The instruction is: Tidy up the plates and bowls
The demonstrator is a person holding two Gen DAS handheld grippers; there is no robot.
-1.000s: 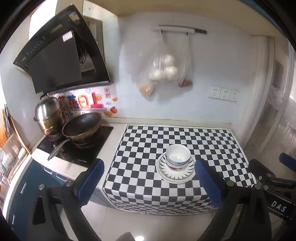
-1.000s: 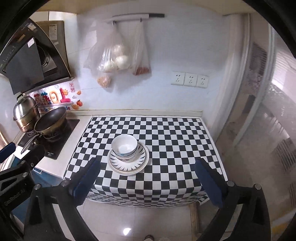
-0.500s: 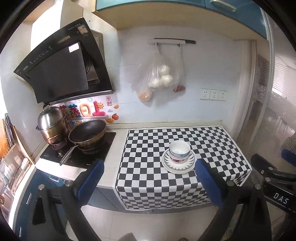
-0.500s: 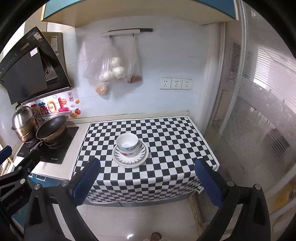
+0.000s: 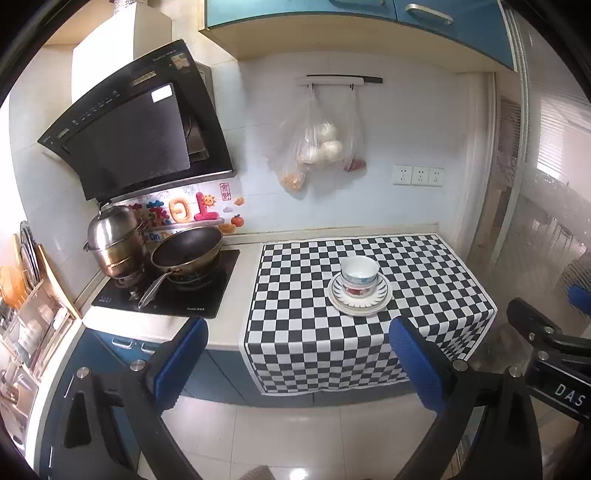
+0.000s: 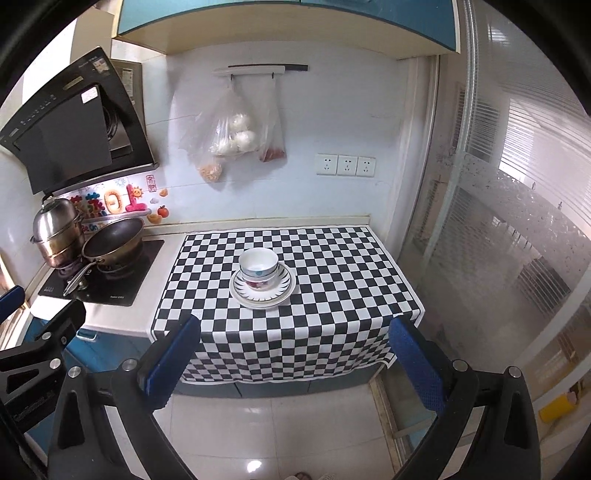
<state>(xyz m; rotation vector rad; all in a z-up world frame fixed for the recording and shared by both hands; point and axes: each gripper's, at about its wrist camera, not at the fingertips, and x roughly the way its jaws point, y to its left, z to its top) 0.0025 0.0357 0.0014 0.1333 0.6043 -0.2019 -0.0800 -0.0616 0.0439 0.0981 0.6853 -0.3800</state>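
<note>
Both claws had drawn back from the worktop (image 5: pixel 236 288); left claw (image 5: pixel 297 354) and right claw (image 6: pixel 293 350) stood agape, empty. The nested bowls (image 6: pixel 258 268) sat on stacked plates (image 6: pixel 263 291) at twelve o'clock, likely finished.

Pale wall tiles (image 6: pixel 332 122) are backing a counter (image 5: pixel 236 295) that is wearing a black-and-white checked cloth (image 6: pixel 332 314) hanging over its front edge. Blue cabinets (image 5: pixel 332 7) are sitting overhead. A black range hood (image 5: pixel 136 136) is leaning above the stove (image 5: pixel 177 295) at the counter's left end. Daylight is coming through frosted glass doors (image 6: pixel 498 240), and the glossy floor tiles (image 6: pixel 277 435) are reflecting it.
</note>
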